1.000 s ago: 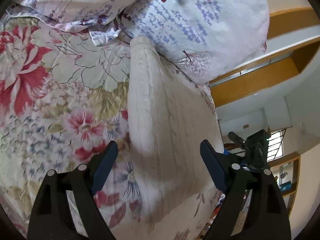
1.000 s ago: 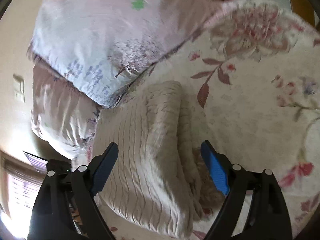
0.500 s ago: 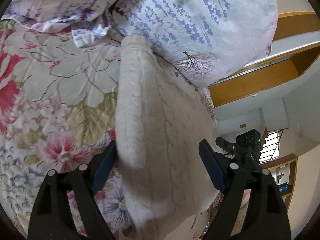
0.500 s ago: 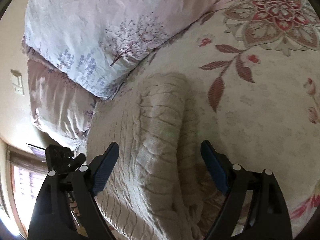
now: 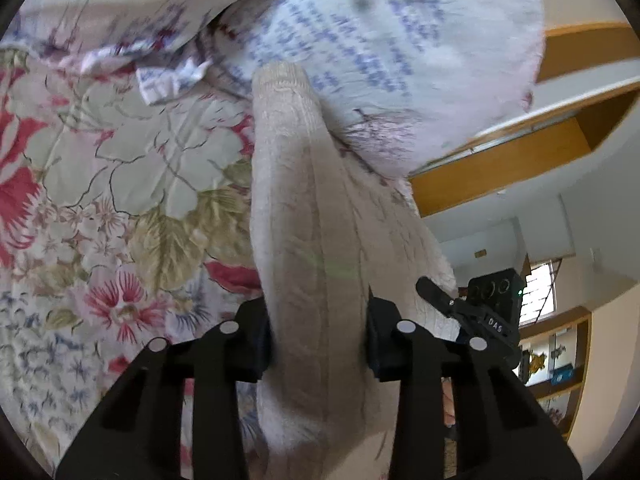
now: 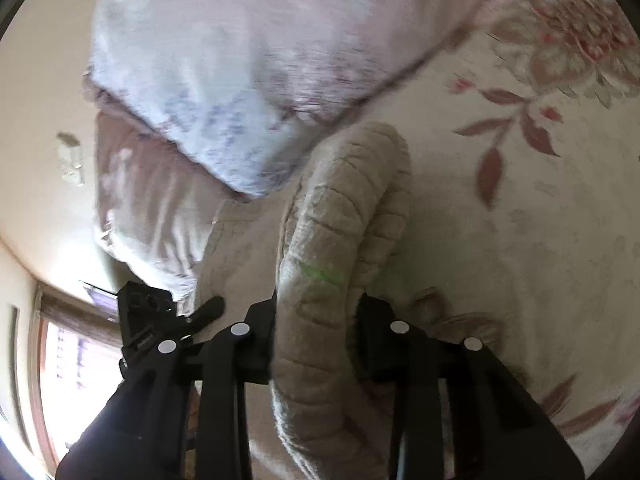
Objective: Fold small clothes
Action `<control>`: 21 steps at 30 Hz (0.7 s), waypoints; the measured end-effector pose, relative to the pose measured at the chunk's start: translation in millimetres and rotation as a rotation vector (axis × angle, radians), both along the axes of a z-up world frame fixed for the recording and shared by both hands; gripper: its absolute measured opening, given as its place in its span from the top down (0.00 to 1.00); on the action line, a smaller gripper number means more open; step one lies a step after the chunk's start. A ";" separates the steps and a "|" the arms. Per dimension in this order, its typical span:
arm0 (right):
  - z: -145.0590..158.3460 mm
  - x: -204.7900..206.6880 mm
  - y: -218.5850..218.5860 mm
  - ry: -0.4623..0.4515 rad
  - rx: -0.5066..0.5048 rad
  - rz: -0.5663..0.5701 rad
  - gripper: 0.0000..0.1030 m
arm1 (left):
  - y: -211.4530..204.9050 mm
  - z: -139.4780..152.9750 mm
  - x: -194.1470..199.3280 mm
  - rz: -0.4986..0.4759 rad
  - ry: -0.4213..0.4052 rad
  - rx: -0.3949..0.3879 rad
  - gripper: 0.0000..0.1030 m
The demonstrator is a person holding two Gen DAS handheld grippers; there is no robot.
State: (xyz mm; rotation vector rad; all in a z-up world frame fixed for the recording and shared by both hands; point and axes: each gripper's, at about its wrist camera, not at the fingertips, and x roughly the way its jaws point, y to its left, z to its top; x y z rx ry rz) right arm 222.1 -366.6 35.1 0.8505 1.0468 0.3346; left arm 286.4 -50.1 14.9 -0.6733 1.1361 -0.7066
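A beige cable-knit sweater (image 5: 296, 208) lies on the floral bedspread (image 5: 120, 184), its far end against a pillow. My left gripper (image 5: 318, 336) is shut on a bunched fold of the sweater. In the right wrist view the same sweater (image 6: 344, 216) rises in a thick fold, and my right gripper (image 6: 316, 332) is shut on it. Each gripper shows in the other's view: the right one (image 5: 480, 312) beyond the sweater's right edge, the left one (image 6: 160, 320) at the lower left.
Lilac-print pillows (image 5: 380, 40) press against the sweater's far end, also seen in the right wrist view (image 6: 240, 60). A wooden headboard and shelf (image 5: 520, 152) stand to the right. The bed edge drops off near a window (image 6: 72, 380).
Both grippers were open over the flat sweater; now both have closed on its edge and the fabric bunches up between the jaws.
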 end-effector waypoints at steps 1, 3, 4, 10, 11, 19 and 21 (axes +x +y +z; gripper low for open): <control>6.3 -1.3 5.9 -0.016 -0.003 0.009 0.70 | 3.8 7.6 -5.3 -0.009 -0.014 -0.002 0.66; 18.6 -5.0 23.5 -0.041 -0.014 0.034 0.70 | 11.6 17.1 -11.9 -0.015 -0.029 0.001 0.66; 21.5 -5.8 29.9 -0.046 -0.013 0.041 0.70 | 20.2 23.8 -16.3 -0.014 -0.038 0.003 0.66; 35.3 -1.7 97.8 -0.144 -0.027 0.131 0.71 | 92.4 54.0 -36.4 0.029 -0.056 0.066 0.65; 33.0 2.5 114.1 -0.157 -0.045 0.151 0.71 | 104.3 54.2 -37.6 0.040 -0.051 0.083 0.64; -20.4 32.5 162.9 -0.007 -0.200 0.216 0.53 | 170.5 1.1 -32.0 0.181 0.027 0.154 0.59; -12.4 31.0 149.5 -0.012 -0.178 0.188 0.53 | 171.9 3.2 -36.6 0.183 -0.006 0.166 0.58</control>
